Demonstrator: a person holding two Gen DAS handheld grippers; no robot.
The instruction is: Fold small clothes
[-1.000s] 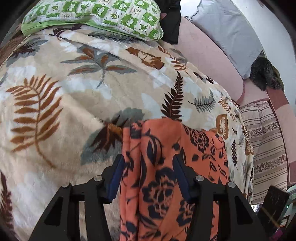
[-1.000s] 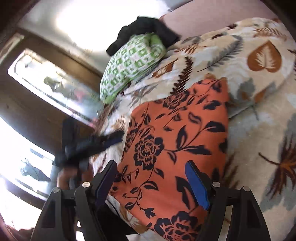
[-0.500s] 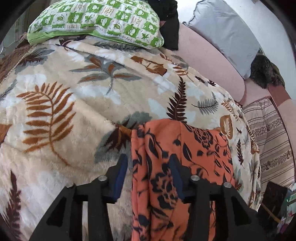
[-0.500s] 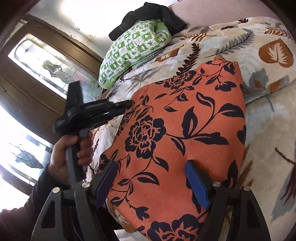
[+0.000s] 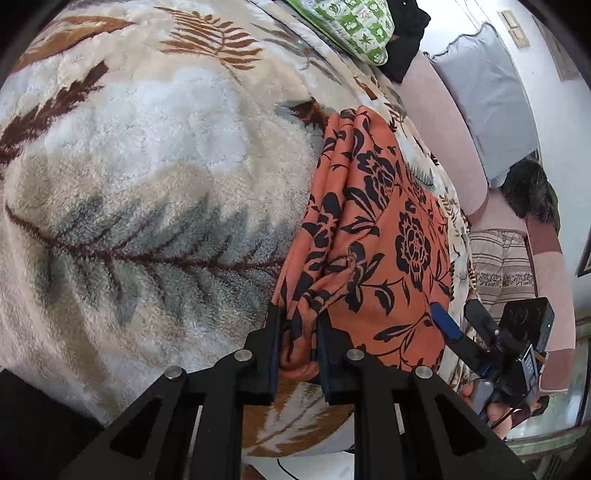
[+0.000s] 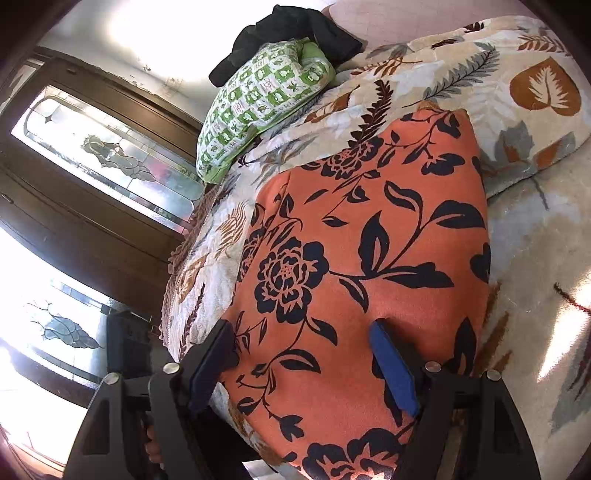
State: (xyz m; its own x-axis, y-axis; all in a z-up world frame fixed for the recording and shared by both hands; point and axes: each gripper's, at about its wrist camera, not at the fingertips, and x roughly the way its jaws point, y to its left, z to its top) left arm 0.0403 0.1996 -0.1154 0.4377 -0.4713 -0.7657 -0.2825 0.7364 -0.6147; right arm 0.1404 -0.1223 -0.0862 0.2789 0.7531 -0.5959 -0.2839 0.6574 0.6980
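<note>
Left tool (image 5: 297, 338) swung sideways, tilted down | clamped: orange cloth (image 5: 373, 229)

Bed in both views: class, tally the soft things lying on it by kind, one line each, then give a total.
Blanket: 1
Orange cloth: 1
Green pillow: 1
Black garment: 1
Total: 4

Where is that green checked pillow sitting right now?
The green checked pillow lies at the far end of the leaf-print blanket, upper middle in the right claw's camera view, beyond the orange flowered cloth, with a black garment right behind it.
</note>
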